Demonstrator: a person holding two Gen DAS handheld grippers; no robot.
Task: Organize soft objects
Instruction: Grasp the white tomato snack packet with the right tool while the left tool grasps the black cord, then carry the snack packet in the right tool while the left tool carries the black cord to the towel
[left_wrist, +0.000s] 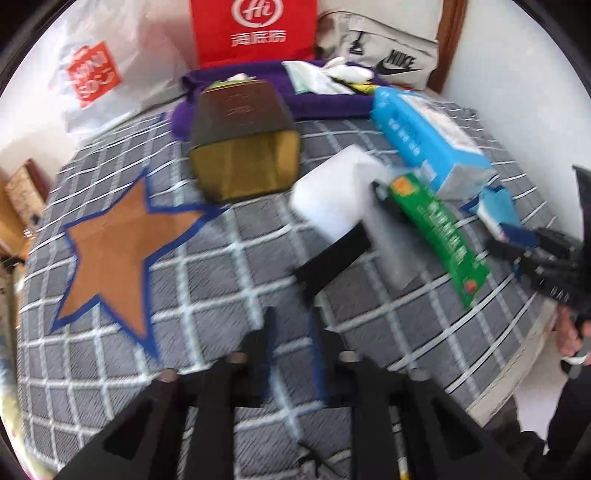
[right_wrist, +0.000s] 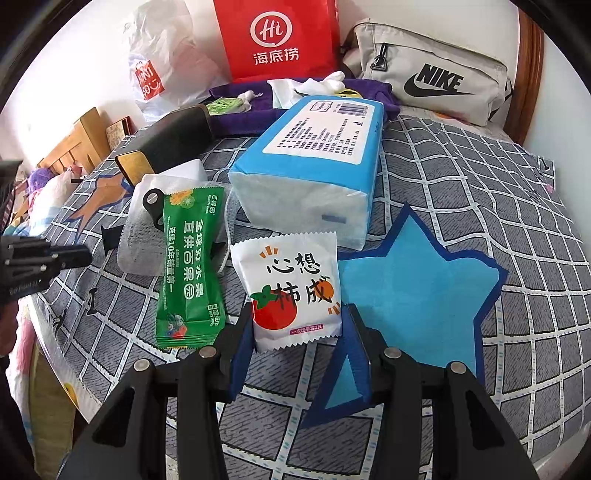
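Gripping the white packet (right_wrist: 295, 291) by its lower edge, the right gripper (right_wrist: 299, 328) holds something light, crinkly and probably slippery, while the left gripper (left_wrist: 291, 328) hovers narrowly open and empty.

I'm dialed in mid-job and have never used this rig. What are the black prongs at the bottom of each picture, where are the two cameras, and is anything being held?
The prongs are two-finger grippers, one in each of a person's hands, with no robot arm. Each picture comes from a fisheye camera on a gripper, looking along its fingers.

The right gripper has its fingers on either side of a white tomato-print packet and appears to grip it. The left gripper is empty, its jaws a little apart, above the grey checked bedspread.

On the bed lie a green wipes packet, a blue tissue pack and a dark box. A red bag and a beige Nike bag sit behind.
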